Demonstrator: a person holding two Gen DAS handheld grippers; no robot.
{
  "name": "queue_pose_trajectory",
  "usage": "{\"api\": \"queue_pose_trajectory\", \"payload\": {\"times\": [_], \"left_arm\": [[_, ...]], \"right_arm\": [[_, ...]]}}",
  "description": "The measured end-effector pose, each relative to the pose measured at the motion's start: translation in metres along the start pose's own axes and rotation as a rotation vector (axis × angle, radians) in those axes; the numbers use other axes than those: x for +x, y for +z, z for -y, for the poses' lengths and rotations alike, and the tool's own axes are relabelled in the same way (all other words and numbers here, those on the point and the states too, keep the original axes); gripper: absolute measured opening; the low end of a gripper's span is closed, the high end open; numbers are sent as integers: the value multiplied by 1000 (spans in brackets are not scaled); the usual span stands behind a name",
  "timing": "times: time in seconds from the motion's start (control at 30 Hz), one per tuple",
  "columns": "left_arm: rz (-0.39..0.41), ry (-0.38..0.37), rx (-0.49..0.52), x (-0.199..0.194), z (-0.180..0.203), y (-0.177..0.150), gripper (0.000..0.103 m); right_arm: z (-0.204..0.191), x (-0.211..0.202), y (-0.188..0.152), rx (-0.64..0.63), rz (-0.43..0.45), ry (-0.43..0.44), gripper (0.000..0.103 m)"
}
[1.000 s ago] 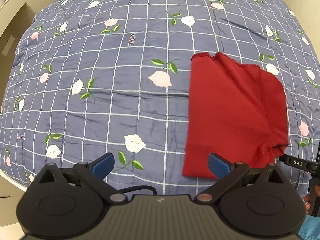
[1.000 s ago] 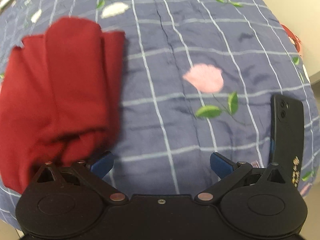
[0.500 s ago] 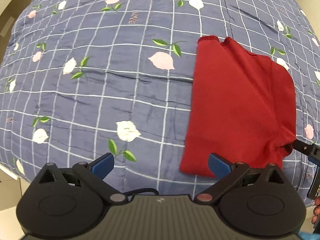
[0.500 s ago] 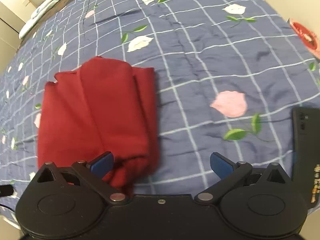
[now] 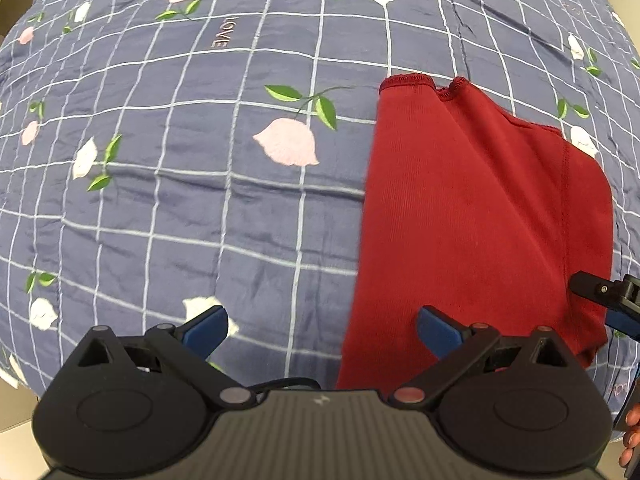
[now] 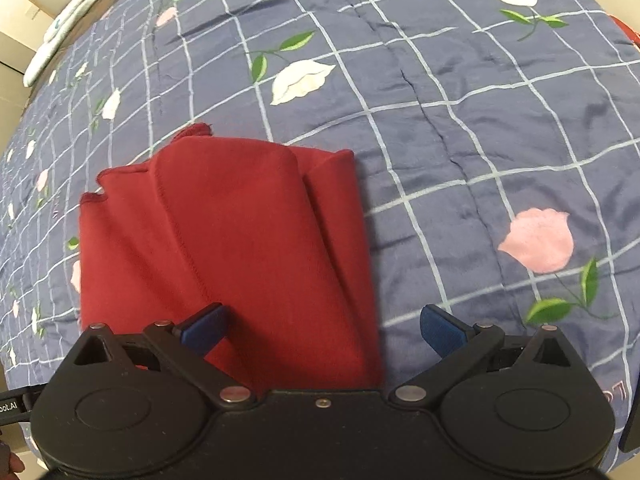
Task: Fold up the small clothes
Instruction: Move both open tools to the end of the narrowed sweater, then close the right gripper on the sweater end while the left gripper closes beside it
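Item: red garment [image 5: 472, 216], small, folded lengthwise into a long panel with overlapping layers. It lay flat on a blue quilt [image 5: 200, 200] printed with a white grid, pink and white roses and the word "LOVE".

Left wrist view: the garment filled the right half of the frame, running from a stitched hem at upper centre-right down to the lower edge behind the tool body. A seam ran down its right portion. The left gripper [image 5: 322, 326] stood with its jaws spread wide and nothing between them. Its left blue fingertip [image 5: 206, 326] was over bare quilt at lower left. Its right blue fingertip [image 5: 438, 330] was over the near end of the garment; contact could not be told. The garment's left edge fell between the two tips, nearer the right one. At the right edge of the frame, a black part of the other tool [image 5: 600, 290] reached in beside the garment's right side, with fingers of a hand [image 5: 632, 436] at the lower right corner.

Right wrist view: the garment [image 6: 240, 248] occupied the centre-left of the frame, its folds fanning upward to a ragged hem at upper left. The right gripper [image 6: 324, 328] was likewise wide apart and held nothing. Its left blue fingertip [image 6: 206, 328] was over the garment's near end; its right blue fingertip [image 6: 442, 330] was over bare quilt, just right of the garment's right edge. Pale folded bedding [image 6: 68, 20] lay past the quilt at the upper left corner.
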State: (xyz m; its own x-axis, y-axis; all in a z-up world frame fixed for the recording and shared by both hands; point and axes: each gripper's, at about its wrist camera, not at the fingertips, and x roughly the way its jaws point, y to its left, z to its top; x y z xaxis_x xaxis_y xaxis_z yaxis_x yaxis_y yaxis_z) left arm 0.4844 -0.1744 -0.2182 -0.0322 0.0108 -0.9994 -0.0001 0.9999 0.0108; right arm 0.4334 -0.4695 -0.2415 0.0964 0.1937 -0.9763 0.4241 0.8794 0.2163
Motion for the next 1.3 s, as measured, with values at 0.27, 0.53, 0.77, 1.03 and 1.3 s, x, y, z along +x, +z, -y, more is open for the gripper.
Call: {"api": "queue_pose_trajectory", "payload": {"times": [0.27, 0.53, 0.77, 1.03, 1.3], "left_arm": [[-49, 0, 50, 26, 12, 17, 102], [-81, -1, 103, 44, 20, 27, 103], [-95, -2, 115, 51, 25, 29, 103], [-123, -15, 119, 58, 29, 34, 103], [-123, -101, 126, 51, 27, 41, 73]], "right_arm": [[10, 20, 1, 70, -45, 6, 103], [10, 27, 0, 60, -44, 6, 103], [14, 25, -3, 59, -29, 16, 103], [11, 25, 0, 73, -38, 3, 103], [-1, 20, 0, 51, -26, -30, 94]]}}
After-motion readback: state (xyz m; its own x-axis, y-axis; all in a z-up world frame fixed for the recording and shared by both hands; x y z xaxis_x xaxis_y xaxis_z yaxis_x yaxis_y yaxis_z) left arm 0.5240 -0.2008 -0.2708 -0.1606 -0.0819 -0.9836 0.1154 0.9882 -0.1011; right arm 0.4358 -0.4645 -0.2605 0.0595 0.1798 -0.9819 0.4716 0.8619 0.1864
